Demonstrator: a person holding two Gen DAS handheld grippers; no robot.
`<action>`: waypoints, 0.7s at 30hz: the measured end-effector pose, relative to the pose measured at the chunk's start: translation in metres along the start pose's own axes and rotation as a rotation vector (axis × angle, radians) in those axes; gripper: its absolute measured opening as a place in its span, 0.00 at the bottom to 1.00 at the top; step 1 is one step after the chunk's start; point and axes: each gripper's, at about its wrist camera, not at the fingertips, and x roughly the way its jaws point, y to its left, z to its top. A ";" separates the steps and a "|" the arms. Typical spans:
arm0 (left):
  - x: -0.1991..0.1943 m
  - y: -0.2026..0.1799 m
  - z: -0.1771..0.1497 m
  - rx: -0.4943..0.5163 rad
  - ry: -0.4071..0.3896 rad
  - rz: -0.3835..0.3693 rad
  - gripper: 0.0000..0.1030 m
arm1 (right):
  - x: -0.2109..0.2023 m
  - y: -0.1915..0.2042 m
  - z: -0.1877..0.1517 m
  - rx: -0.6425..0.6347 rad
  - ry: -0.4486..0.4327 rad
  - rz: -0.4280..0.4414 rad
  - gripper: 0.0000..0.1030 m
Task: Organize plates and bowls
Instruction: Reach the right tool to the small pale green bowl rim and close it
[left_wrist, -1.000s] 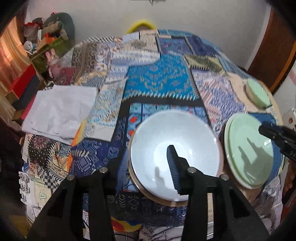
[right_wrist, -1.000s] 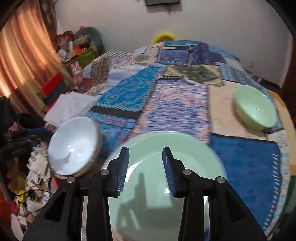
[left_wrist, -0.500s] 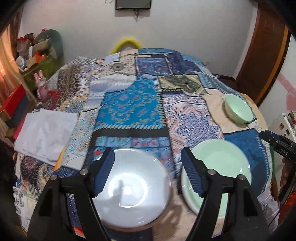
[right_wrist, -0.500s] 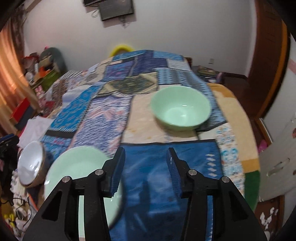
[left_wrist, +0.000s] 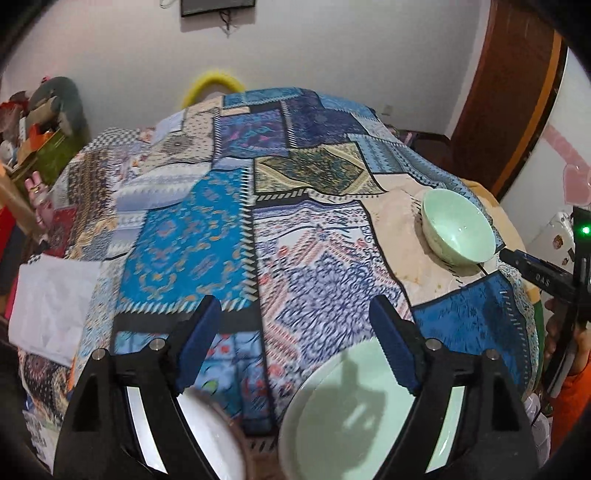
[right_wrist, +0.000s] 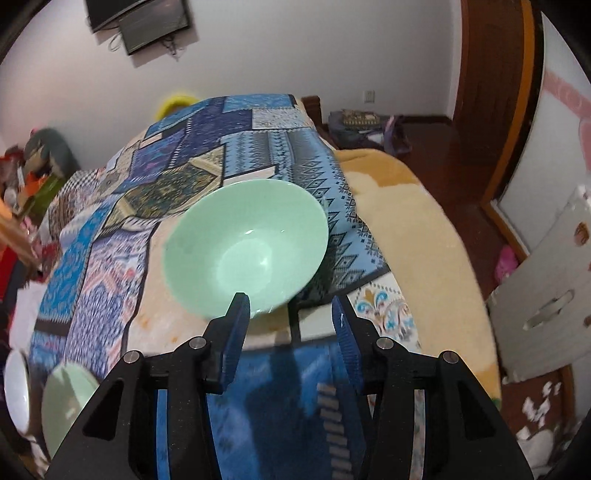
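Observation:
A mint green bowl (right_wrist: 245, 242) sits on the patchwork cloth (right_wrist: 103, 258), just beyond my right gripper (right_wrist: 290, 334), which is open and empty, its left fingertip at the bowl's near rim. The bowl also shows at the right of the left wrist view (left_wrist: 458, 227). My left gripper (left_wrist: 295, 347) is wide open and empty above the cloth (left_wrist: 192, 243). Below it lie a white bowl (left_wrist: 207, 439) on the left and a mint green plate (left_wrist: 351, 417) on the right. Both show small in the right wrist view, the bowl (right_wrist: 16, 391) and the plate (right_wrist: 64, 398).
A white folded cloth (left_wrist: 48, 302) lies at the table's left edge. Cluttered shelves (left_wrist: 33, 140) stand to the left. A wooden door (right_wrist: 491, 92) and a white cabinet (right_wrist: 546, 295) are to the right. The other gripper (left_wrist: 550, 284) shows at the right edge.
My left gripper let go of the white bowl, opened wide and pulled back up. My right gripper swung right from over the plate to the green bowl and opened wider.

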 end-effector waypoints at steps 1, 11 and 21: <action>0.007 -0.004 0.004 0.005 0.009 -0.006 0.80 | 0.004 0.000 0.002 0.000 0.006 0.000 0.42; 0.067 -0.046 0.030 0.056 0.097 -0.074 0.80 | 0.047 -0.014 0.023 0.030 0.026 -0.029 0.25; 0.099 -0.081 0.040 0.121 0.132 -0.096 0.80 | 0.058 -0.001 0.024 -0.088 0.043 0.018 0.11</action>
